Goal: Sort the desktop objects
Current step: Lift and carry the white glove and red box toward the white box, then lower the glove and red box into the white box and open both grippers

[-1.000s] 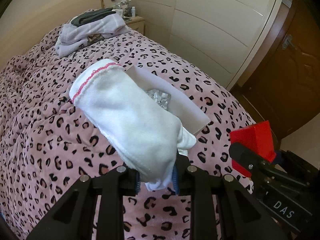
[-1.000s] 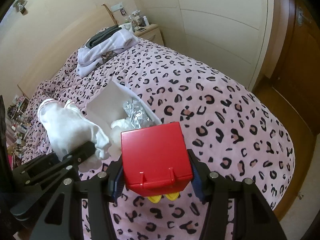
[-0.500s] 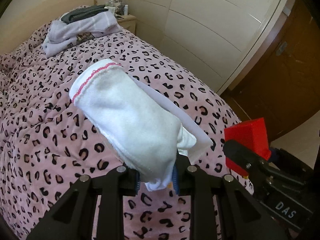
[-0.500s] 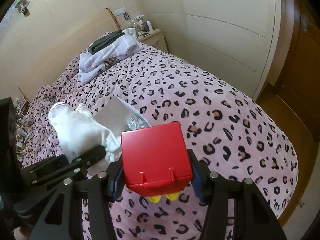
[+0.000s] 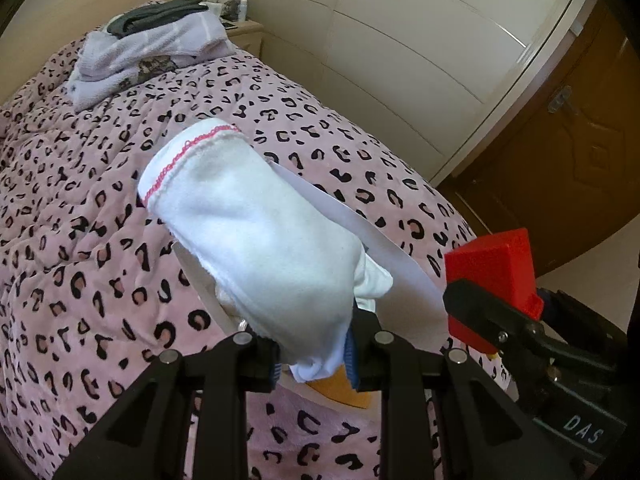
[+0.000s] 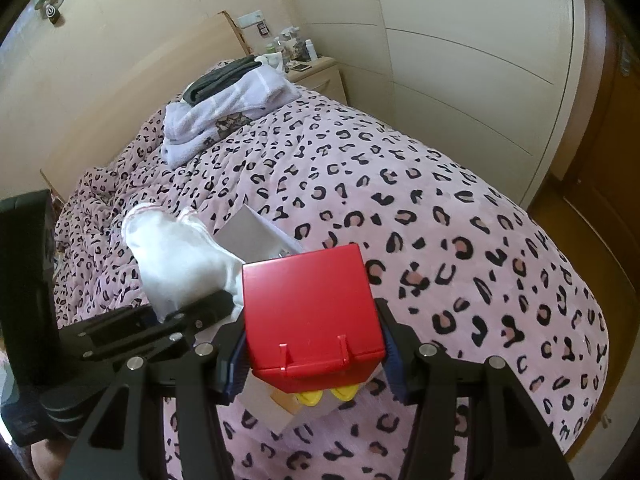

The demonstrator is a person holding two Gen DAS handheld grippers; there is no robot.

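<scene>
My left gripper (image 5: 314,356) is shut on a white cloth with a pink-stitched edge (image 5: 256,236), which stands up in front of the camera. The same white cloth (image 6: 180,264) shows at the left of the right wrist view. My right gripper (image 6: 314,354) is shut on a red toy bin with yellow wheels (image 6: 310,312); the red bin (image 5: 494,280) also appears at the right of the left wrist view. Both hover over a white open box (image 5: 396,280) lying on the bed; its contents are mostly hidden behind the cloth and the bin.
The bed carries a pink leopard-print cover (image 6: 400,208). Folded lilac and dark clothes (image 6: 228,104) are piled near the headboard. A nightstand with bottles (image 6: 312,68) stands beyond. Cream wardrobe doors (image 6: 460,60) and a wooden door (image 5: 580,140) are to the right.
Both grippers have moved across the bed towards its near end while keeping their grips. The white box has slid lower and closer in both views, its contents now hidden.
</scene>
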